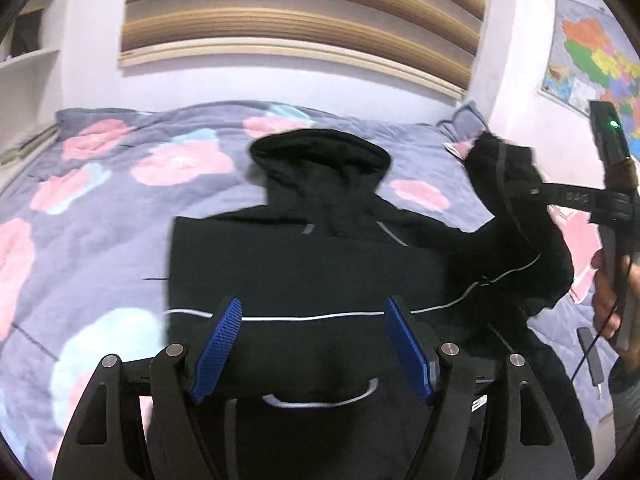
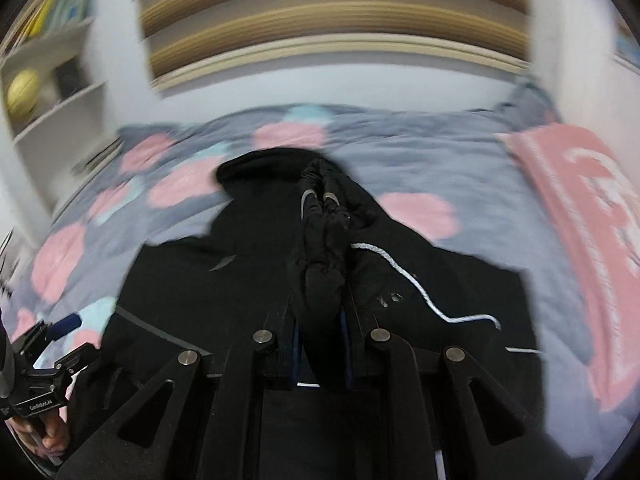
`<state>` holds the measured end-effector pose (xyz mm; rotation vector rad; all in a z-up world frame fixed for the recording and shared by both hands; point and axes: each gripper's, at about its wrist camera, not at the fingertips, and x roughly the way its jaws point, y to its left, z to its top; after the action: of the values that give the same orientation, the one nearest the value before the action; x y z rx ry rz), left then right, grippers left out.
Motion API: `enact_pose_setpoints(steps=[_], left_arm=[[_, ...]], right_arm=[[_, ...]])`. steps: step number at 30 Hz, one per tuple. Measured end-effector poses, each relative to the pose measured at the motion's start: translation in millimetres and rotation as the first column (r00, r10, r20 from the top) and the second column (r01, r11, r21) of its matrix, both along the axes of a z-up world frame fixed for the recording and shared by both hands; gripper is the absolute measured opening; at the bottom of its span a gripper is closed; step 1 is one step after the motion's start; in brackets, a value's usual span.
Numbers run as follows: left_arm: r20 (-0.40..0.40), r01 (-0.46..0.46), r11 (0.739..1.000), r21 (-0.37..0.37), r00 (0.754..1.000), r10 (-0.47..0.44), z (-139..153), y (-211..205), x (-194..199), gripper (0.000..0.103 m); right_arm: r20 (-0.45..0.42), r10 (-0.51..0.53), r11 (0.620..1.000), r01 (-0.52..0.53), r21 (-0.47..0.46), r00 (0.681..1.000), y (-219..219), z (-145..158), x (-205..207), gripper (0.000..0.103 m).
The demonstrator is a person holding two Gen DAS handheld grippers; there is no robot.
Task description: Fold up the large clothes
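A black hooded jacket point(image 1: 304, 264) with thin white piping lies on the bed, hood toward the headboard; its left side is folded in to a straight edge. My left gripper point(image 1: 314, 336) is open and empty, low over the jacket's lower body. My right gripper point(image 2: 322, 320) is shut on the jacket's right sleeve point(image 2: 320, 240), which bunches up between the fingers and is lifted off the bed. In the left wrist view the right gripper point(image 1: 520, 188) holds that sleeve point(image 1: 516, 232) up at the right. The left gripper point(image 2: 52, 356) shows at the lower left of the right wrist view.
The bed has a grey quilt point(image 1: 100, 200) with pink and pale-blue flowers. A pink cloth point(image 2: 580, 216) lies on the bed's right side. A striped headboard point(image 1: 296, 20) is behind, white shelves point(image 2: 52, 80) at the left, a wall map point(image 1: 592, 60) at the right.
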<state>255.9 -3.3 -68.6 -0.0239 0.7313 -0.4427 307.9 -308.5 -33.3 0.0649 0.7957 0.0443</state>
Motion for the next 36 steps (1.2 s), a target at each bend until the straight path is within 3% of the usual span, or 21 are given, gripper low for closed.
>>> enact_pose_setpoints(steps=[6, 7, 9, 11, 13, 16, 20, 26, 29, 30, 33, 34, 36], left_arm=[[-0.013, -0.049, 0.999, -0.016, 0.999, 0.049, -8.8, 38.8, 1.4, 0.075], [-0.031, -0.064, 0.998, -0.025, 0.998, 0.064, -13.4, 46.3, 4.1, 0.075], [-0.054, -0.077, 0.996, -0.036, 0.996, 0.075, -20.1, 55.2, 7.6, 0.075], [-0.072, -0.079, 0.996, -0.047, 0.995, 0.075, -26.6, 65.5, 10.4, 0.075], [-0.085, -0.072, 0.996, -0.046, 0.994, 0.068, -32.8, 73.5, 14.4, 0.075], [-0.117, -0.066, 0.996, -0.065, 0.991, 0.058, -40.7, 76.9, 25.0, 0.075], [-0.176, -0.029, 0.992, -0.123, 0.984, 0.007, -51.8, 62.7, 41.2, 0.075], [-0.303, -0.023, 0.981, -0.193, 0.952, -0.038, -79.9, 21.8, 87.0, 0.075], [-0.372, -0.074, 0.975, -0.211, 0.928, -0.011, -101.1, 8.3, 112.8, 0.075], [-0.399, -0.09, 0.973, -0.211, 0.917, -0.001, -109.6, 2.7, 121.0, 0.071], [-0.411, -0.062, 0.977, -0.204, 0.911, -0.028, -115.7, -12.2, 129.5, 0.03], [-0.398, -0.048, 0.98, -0.194, 0.917, -0.034, -113.0, -17.1, 128.6, 0.022], [-0.332, -0.019, 0.985, -0.172, 0.942, -0.04, -98.3, -18.5, 122.7, 0.02]], right_arm=[[-0.034, 0.183, 0.983, -0.183, 0.011, 0.982, 109.1, -27.8, 24.1, 0.024], [-0.043, 0.205, 0.979, -0.204, 0.013, 0.978, 122.3, -32.9, 25.0, 0.027], [-0.098, 0.247, 0.969, -0.243, 0.047, 0.964, 139.5, -49.5, 33.6, 0.046], [-0.116, 0.262, 0.963, -0.251, 0.097, 0.958, 139.5, -58.0, 36.8, 0.051], [-0.113, 0.258, 0.96, -0.241, 0.144, 0.96, 123.0, -58.6, 31.9, 0.052], [-0.105, 0.228, 0.959, -0.205, 0.195, 0.968, 83.7, -54.8, 22.4, 0.065], [-0.082, 0.112, 0.99, -0.105, 0.089, 0.99, 20.6, -46.5, 0.9, 0.065], [-0.12, -0.067, 0.996, 0.073, 0.042, 0.991, -60.9, -77.8, -12.4, 0.065], [-0.177, -0.078, 0.993, 0.093, 0.079, 0.981, -80.6, -109.7, -10.7, 0.065], [-0.194, -0.073, 0.991, 0.092, 0.092, 0.978, -82.2, -120.4, -9.6, 0.065], [-0.218, -0.071, 0.992, 0.092, 0.09, 0.973, -81.4, -137.1, -7.4, 0.065], [-0.214, -0.07, 0.992, 0.09, 0.086, 0.974, -80.3, -135.9, -8.4, 0.065], [-0.2, -0.059, 0.991, 0.082, 0.108, 0.978, -80.5, -127.3, -9.6, 0.065]])
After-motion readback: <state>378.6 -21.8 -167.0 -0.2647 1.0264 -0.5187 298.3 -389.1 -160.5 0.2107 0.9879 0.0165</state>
